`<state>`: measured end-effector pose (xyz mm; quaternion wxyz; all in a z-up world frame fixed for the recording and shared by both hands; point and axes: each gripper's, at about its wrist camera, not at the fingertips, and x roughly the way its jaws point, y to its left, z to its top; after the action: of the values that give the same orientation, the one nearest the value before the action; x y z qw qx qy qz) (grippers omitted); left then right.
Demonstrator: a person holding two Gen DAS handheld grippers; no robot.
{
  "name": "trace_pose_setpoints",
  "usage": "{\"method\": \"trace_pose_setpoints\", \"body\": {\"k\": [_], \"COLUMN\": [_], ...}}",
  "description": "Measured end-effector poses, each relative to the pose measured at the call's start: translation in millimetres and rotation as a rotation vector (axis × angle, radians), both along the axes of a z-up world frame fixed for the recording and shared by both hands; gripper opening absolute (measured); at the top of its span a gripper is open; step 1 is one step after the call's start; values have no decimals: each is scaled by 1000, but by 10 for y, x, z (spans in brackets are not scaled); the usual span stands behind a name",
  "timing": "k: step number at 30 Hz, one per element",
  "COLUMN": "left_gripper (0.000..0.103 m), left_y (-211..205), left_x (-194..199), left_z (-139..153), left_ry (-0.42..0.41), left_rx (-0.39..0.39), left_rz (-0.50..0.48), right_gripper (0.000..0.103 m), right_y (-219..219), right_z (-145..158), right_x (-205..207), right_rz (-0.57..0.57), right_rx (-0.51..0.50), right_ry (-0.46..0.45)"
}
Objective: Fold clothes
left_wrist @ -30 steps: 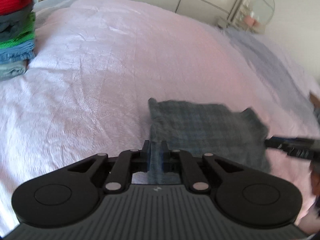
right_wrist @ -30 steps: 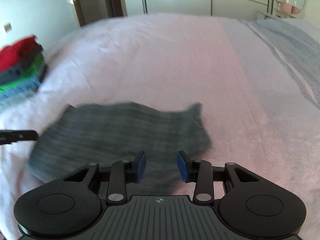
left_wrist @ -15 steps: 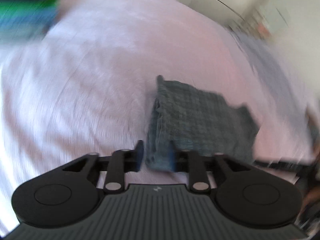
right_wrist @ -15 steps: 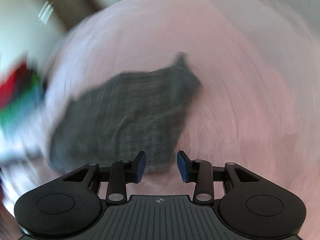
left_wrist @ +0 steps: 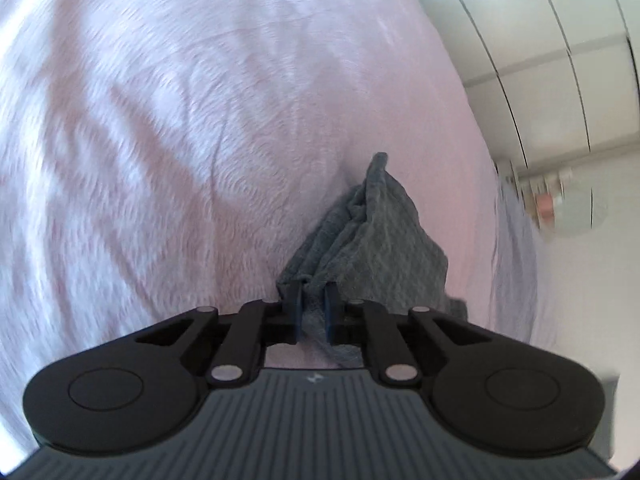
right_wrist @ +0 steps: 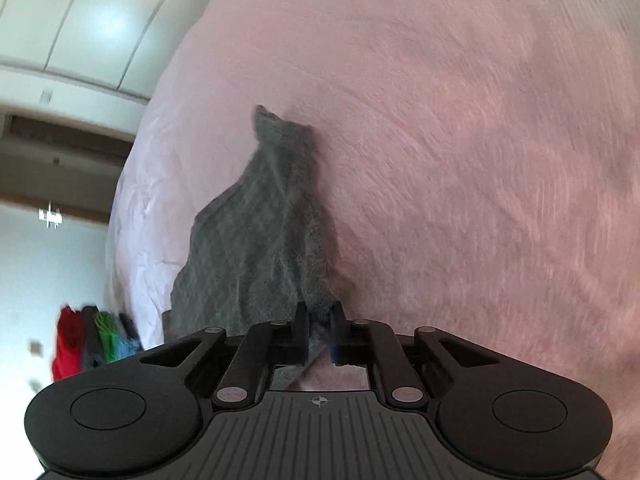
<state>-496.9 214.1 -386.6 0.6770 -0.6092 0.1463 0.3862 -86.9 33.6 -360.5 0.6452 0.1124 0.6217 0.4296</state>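
Note:
A grey knit cloth [left_wrist: 380, 248] lies bunched on the pale pink bedspread [left_wrist: 160, 140]. In the left wrist view my left gripper [left_wrist: 313, 292] has a near corner of the cloth between its pads, and its jaws are closing on it. In the right wrist view the same grey cloth [right_wrist: 260, 240] stretches away in a narrow, creased shape. My right gripper [right_wrist: 320, 312] is shut on its near edge, with fabric pinched between the blue pads. Both views are tilted sideways. Neither gripper shows in the other's view.
A stack of folded clothes [right_wrist: 92, 340], red, grey, green and blue, sits at the bed's far edge. White wardrobe doors [left_wrist: 540, 40] and a blurred shelf [left_wrist: 560, 208] stand beyond the bed. The bedspread [right_wrist: 480, 160] spreads wide around the cloth.
Both grippers rolled sideways and came down onto the cloth's near edge. The left opened and closed again on a corner, the right closed from open. The flat cloth is now bunched.

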Motion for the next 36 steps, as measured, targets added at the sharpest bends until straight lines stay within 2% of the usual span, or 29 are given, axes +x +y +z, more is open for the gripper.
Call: {"method": "trace_pose_setpoints", "body": {"k": [3,5,7,8,9,12,13,17,19,22,23,26,27,28,29,31,32,33,34,36], "left_gripper": [8,12,18,17,17,13,9,9,9,6,3,6,13,31,38,38,38,38,39,40], "left_y": [62,101,94,80,67,9,-1,-27,38,211,243,262,240,217,183,121,93,51,-10,-134], "left_x": [-3,11,9,2,-5,70,160,670,830,879,878,881,894,910,930,983,1018,1046,1079,1144], "left_z": [10,-7,85,164,243,531,603,661,524,310,317,472,536,599,666,763,790,795,799,789], "left_ry": [45,79,145,188,230,287,295,334,377,427,436,510,562,615,664,740,766,788,809,843], "left_rx": [43,59,78,100,123,254,296,423,439,374,361,347,332,316,291,246,226,210,196,174], "left_rz": [-63,-101,-110,-107,-104,-168,-218,-431,-463,-463,-462,-475,-472,-468,-465,-467,-474,-482,-495,-519], "right_gripper": [6,7,21,42,46,46,46,45,45,46,46,46,46,46,46,47,60,87,92,92], "right_y": [45,78,107,102,72,30,70,465,630,718,710,615,580,541,501,424,397,379,366,350], "right_z": [46,86,211,292,369,591,646,571,427,200,175,257,298,342,385,471,501,523,536,549], "right_x": [-79,-144,-256,-306,-352,-483,-544,-846,-923,-820,-761,-533,-461,-397,-333,-230,-231,-248,-287,-399], "right_rz": [61,112,194,217,234,301,336,530,589,588,576,503,479,460,441,410,409,412,421,449], "right_rx": [-38,-63,-102,-141,-158,-115,-86,18,23,-90,-120,-208,-234,-249,-264,-291,-302,-312,-319,-328], "right_ry": [-92,-167,-297,-375,-446,-590,-613,-681,-702,-770,-782,-778,-756,-718,-680,-603,-567,-533,-513,-494]}}
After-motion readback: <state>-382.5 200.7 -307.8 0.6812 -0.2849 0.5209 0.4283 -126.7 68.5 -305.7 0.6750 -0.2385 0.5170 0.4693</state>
